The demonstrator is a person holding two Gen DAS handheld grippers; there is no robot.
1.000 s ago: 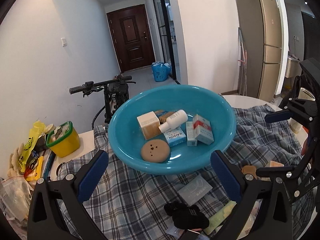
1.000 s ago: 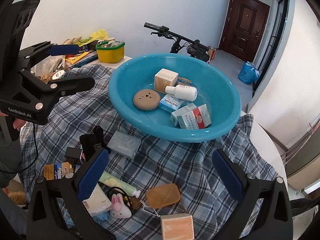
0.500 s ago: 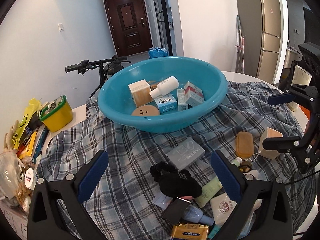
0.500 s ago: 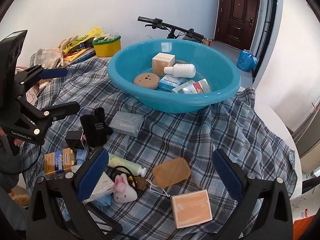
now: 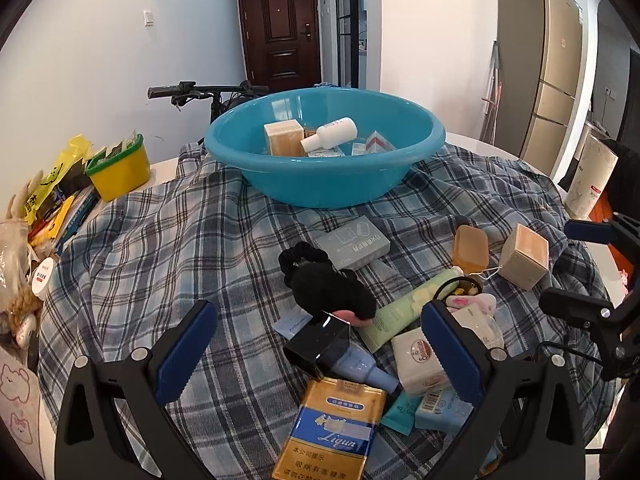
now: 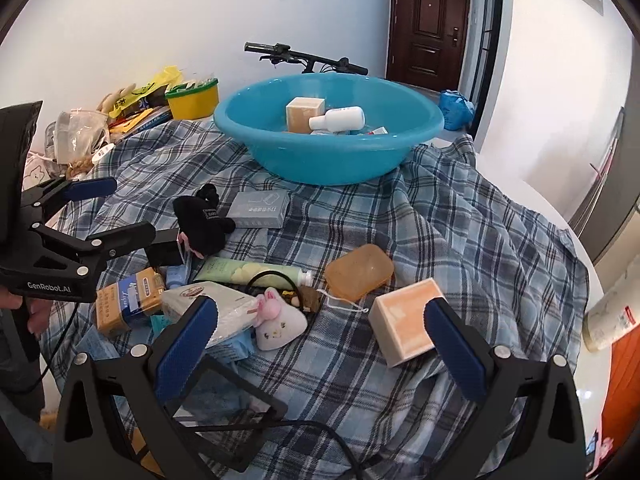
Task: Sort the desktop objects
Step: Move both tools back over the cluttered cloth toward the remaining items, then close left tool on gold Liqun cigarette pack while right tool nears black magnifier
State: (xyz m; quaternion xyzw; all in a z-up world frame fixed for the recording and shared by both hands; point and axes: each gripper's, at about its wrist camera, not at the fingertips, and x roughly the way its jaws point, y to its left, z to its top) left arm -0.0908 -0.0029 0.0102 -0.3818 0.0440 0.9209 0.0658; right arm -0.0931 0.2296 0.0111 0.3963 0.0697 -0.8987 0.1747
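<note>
Two empty, spread-fingered grippers, left (image 5: 320, 354) and right (image 6: 320, 346), hover between picks; next likely targets the square peach-topped box (image 6: 406, 326) for the round turquoise plastic basin (image 6: 328, 160).

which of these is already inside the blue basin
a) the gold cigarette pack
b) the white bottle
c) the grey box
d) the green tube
b: the white bottle lies on its side inside the blue basin, leaning on a tan box, while the other three sit out on the plaid cloth.
</note>
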